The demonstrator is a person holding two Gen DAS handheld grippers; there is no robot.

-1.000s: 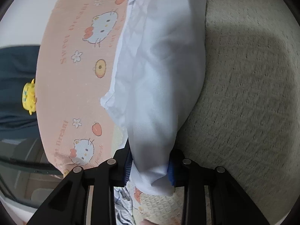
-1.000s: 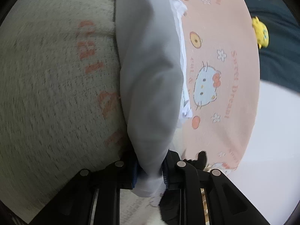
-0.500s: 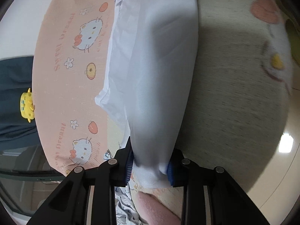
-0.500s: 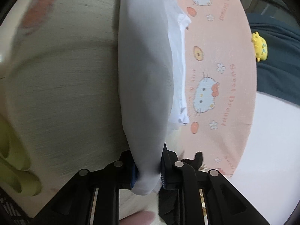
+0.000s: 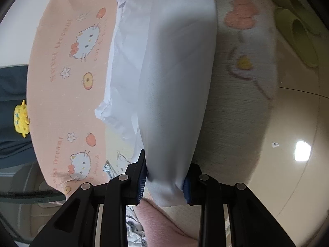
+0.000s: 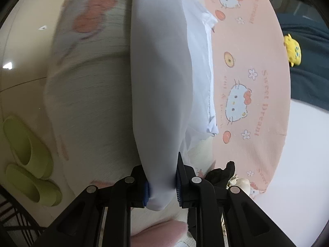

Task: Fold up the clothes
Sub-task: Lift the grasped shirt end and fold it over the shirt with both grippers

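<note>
Left gripper (image 5: 165, 182) fingers clamped on the white garment (image 5: 164, 78). Right gripper (image 6: 162, 185) fingers clamped on it too. Garment hangs stretched between both, running toward 12 o'clock in each wrist view, above the beige rug (image 5: 236, 107). Pink cartoon-print sheet (image 5: 61, 94) at 9 o'clock in left view, green slippers (image 6: 28, 164) at 8 o'clock in right view.

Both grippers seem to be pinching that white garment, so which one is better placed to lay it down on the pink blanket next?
Neither clearly; probably both together. The left gripper and the right gripper each clamp an end of the white garment, held up with the pink blanket alongside. Releasing one would likely let it droop.
</note>
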